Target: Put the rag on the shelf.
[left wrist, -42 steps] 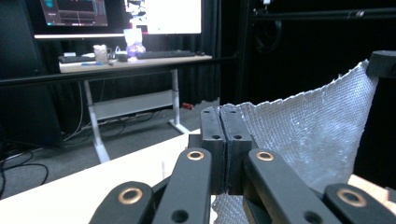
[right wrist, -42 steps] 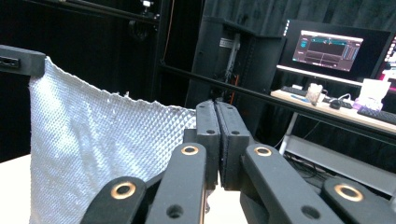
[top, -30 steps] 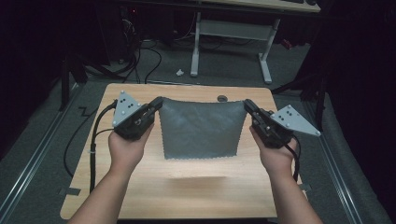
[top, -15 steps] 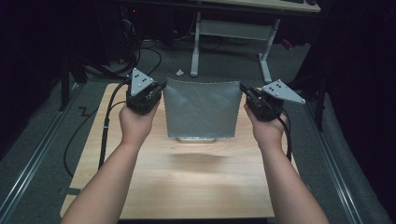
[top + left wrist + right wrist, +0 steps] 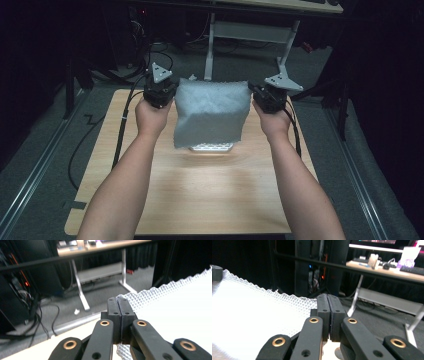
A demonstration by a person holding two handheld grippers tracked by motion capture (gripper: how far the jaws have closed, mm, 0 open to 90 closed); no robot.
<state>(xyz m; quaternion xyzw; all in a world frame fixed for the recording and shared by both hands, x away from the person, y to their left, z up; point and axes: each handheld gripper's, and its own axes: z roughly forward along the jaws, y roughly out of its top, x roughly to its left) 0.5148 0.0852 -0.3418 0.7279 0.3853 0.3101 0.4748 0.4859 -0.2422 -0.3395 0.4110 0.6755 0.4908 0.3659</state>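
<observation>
I hold a pale grey, waffle-textured square cloth [image 5: 212, 112] stretched between my two tongs, lifted above the light wooden table [image 5: 200, 195]. My left gripper [image 5: 172, 92] has its jaws pressed fully together on the cloth's upper left corner; in the left gripper view the two black pads [image 5: 117, 315] meet with no gap, and the dimpled fabric [image 5: 180, 315] spreads away toward three o'clock from them. My right gripper [image 5: 252, 92] is likewise clamped tight on the upper right corner; in the right gripper view its pads [image 5: 328, 315] are closed flat against each other and the cloth [image 5: 249, 315] runs off toward nine o'clock.

Seen from the high view, the cloth hangs at about twelve o'clock from the table's centre, its top edge pulled fairly taut from one gripper to the other and its lower edge drooping down toward six o'clock. The lower hem sits just above the tabletop, where a bright patch [image 5: 212, 147] shows beneath it; I cannot tell whether the hem touches the wood. My left hand [image 5: 152, 112] and right hand [image 5: 272, 120] are level with each other, at nine and three o'clock of the cloth. A grey three-cornered plate [image 5: 161, 73] tops the left gripper.
</observation>
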